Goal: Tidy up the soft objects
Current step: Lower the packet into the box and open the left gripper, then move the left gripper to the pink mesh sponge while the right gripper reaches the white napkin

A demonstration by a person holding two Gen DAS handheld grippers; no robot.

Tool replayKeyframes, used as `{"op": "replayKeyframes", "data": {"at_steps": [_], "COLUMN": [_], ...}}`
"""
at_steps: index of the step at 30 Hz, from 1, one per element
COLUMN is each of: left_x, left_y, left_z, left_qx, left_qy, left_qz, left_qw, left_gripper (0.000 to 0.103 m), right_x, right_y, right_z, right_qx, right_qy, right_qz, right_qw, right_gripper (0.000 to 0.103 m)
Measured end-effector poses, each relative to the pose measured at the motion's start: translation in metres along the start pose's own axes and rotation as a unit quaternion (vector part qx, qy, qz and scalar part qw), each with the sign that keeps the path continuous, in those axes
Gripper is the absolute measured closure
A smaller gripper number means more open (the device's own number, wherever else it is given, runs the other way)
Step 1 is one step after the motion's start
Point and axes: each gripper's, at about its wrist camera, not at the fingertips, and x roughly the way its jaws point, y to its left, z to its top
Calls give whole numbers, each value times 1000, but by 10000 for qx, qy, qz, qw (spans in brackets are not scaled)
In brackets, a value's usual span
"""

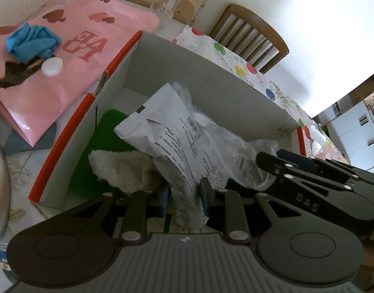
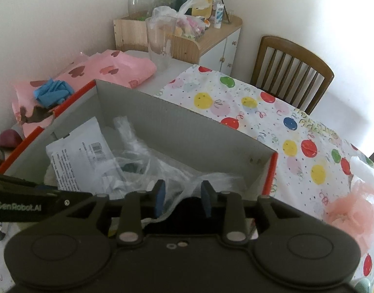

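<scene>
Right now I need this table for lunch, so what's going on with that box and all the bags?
A person is sorting soft things into the red-edged cardboard box. The left hand-held gripper is shut on the white printed pouch, whose lower end sits between its pads at the box's near edge. The right hand-held gripper stands open over the clear plastic bag already lying in the box. A pale fluffy cloth is in there too.

Box [image 2: 187, 127]: grey inside, red edges. Packet [image 1: 167, 131]: white, black print. Towel [image 1: 123, 171]: cream. Mat [image 1: 101, 146]: green. Bag [image 1: 72, 56]: pink, dark red hearts. Cloth [image 1: 30, 41]: blue. Tablecloth [image 2: 272, 122]: white, with red, yellow, green and blue balloons. Chair [image 2: 292, 73]: brown.
</scene>
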Motion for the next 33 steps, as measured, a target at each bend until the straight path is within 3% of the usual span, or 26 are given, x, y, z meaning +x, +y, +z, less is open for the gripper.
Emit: {"op": "replayKeyframes", "data": {"at_steps": [5,7,8,9,11,22,25,33], "left_x": [-7,-12,-14,-17,-23,-57,-66,-81], "left_y": [-5,-8,-9,-9,-11,-31,-38,-64], "left_z": [-4,-6,-7,-8,-11,-27,-32,-44], "left_qx": [175,270,309,360,447,883,1000,1412], "left_qy": [-85,-160,-188,-224,-335,-729,-827,-987], "left_qz": [176,247,253,271,296,248,187,145], "left_qw": [9997,9992,9990,9987,9980,9931,9914,9849], "left_gripper": [74,72,66,51,36,36,29,22], "right_x": [-19,-28,-32,-38,-48,-101,-113,-146], "right_y": [-3,-3,-4,-5,-6,-14,-16,-30], "right_z": [-4,-6,-8,-9,-12,-29,-34,-50], "right_qx": [55,75,87,106,137,277,277,512], "right_qy": [-86,-137,-162,-197,-257,-558,-642,-829], "right_qz": [135,183,228,275,359,636,647,665], "right_qw": [9999,9997,9996,9994,9989,9960,9954,9930], "right_gripper": [68,62,60,56,52,21,17,6]}}
